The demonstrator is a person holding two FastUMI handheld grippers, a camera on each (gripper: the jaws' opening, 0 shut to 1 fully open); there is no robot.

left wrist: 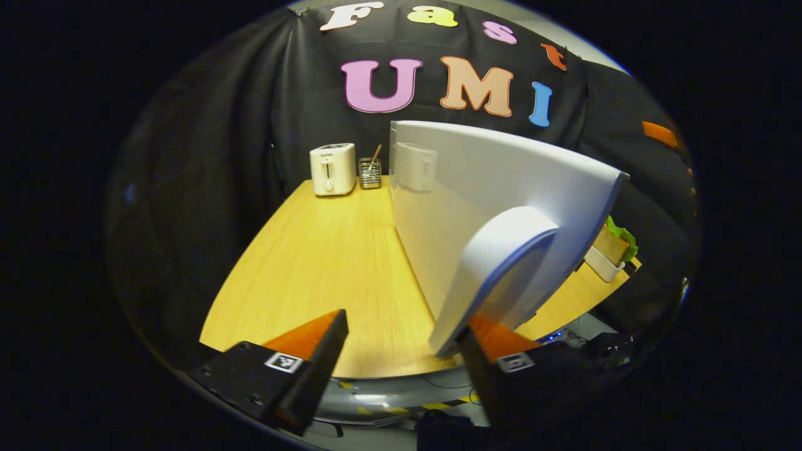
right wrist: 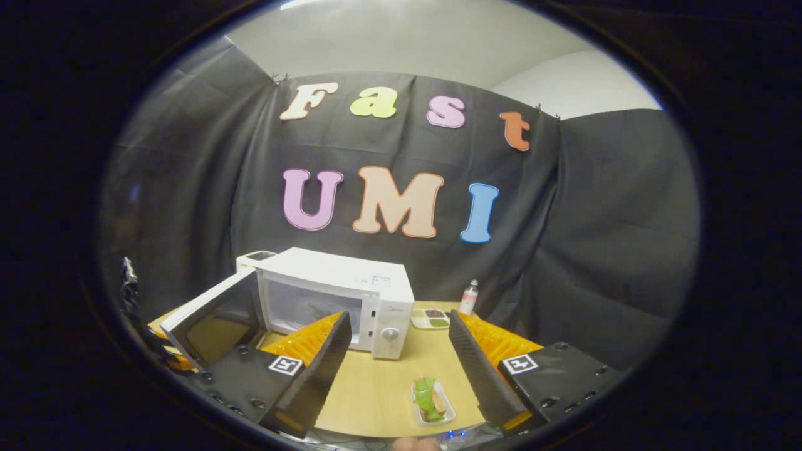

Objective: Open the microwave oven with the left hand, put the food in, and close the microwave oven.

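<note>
The microwave stands at the table's far left, its door swung open. The food lies in a tray near the front edge. The left gripper, fingers apart, straddles the door's handle; the right gripper, fingers apart, hovers over the food. A toaster stands far back.

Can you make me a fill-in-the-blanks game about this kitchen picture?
1. The microwave door is ____.
2. The food tray with the green leaf sits on the ____, not inside the microwave.
3. The toaster stands at the table's far edge, right beside a small metal ____.
4. Nothing sits between the right claw's fingers, so it is ____.

Missing words: open; table; holder; open
</note>
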